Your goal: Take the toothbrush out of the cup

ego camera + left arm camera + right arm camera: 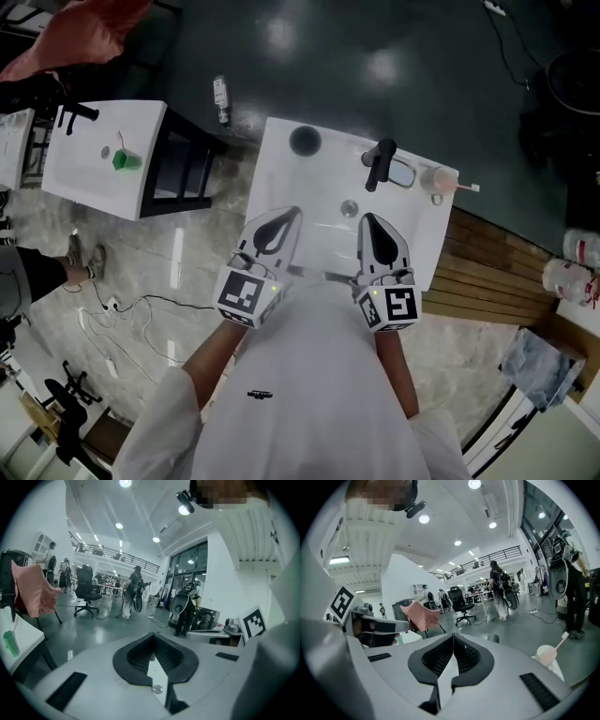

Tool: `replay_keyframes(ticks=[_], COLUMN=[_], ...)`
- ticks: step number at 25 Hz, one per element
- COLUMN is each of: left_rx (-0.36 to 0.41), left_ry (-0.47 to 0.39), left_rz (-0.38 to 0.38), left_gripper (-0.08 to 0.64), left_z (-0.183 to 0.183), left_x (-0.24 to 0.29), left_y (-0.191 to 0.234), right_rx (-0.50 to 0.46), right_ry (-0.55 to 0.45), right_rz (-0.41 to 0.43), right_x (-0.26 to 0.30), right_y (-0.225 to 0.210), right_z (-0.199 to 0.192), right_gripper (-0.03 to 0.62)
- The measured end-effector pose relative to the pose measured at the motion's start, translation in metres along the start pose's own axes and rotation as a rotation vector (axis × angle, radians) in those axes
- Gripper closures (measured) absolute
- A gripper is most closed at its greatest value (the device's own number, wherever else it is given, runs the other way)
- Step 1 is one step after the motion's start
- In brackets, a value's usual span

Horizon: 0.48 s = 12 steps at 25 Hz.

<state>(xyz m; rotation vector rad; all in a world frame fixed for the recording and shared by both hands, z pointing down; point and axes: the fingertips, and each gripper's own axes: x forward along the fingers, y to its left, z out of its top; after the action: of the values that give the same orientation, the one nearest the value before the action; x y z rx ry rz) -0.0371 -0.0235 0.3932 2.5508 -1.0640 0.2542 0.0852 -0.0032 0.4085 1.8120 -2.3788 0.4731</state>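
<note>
Head view: cup (438, 180) with toothbrush (466, 187) stands on sink (281, 164) at its right rim, well apart from left gripper (293, 214) and right gripper (366, 218), both pinched together on nothing; right should spread, take the handle, probably lift straight up.

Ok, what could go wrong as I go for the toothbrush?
The cup stands near the right edge of the counter; a sideways tug on the toothbrush could tip it off. The right gripper has its jaws shut, so it must open first. The black tap beside the cup could be bumped.
</note>
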Motion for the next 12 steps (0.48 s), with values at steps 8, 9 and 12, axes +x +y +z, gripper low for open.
replay_keyframes(ticks=[8, 9, 12], left_rx=[0.034, 0.035, 0.038], left_ry=[-0.007, -0.012, -0.02], left_rz=[-0.052, -0.062, -0.087], left_gripper=[0.557, 0.557, 0.557], left_z=[0.012, 0.015, 0.02], left_x=[0.026, 0.03, 0.042], left_y=[-0.048, -0.054, -0.071], right_rx=[-0.01, -0.008, 0.008], right_ry=[-0.074, -0.079, -0.092], right_rz=[-0.097, -0.114, -0.161], right_x=[-0.044, -0.049, -0.061], right_y=[-0.056, -0.063, -0.083], right_z=[0.024, 0.025, 0.026], right_gripper=[0.591, 0.591, 0.591])
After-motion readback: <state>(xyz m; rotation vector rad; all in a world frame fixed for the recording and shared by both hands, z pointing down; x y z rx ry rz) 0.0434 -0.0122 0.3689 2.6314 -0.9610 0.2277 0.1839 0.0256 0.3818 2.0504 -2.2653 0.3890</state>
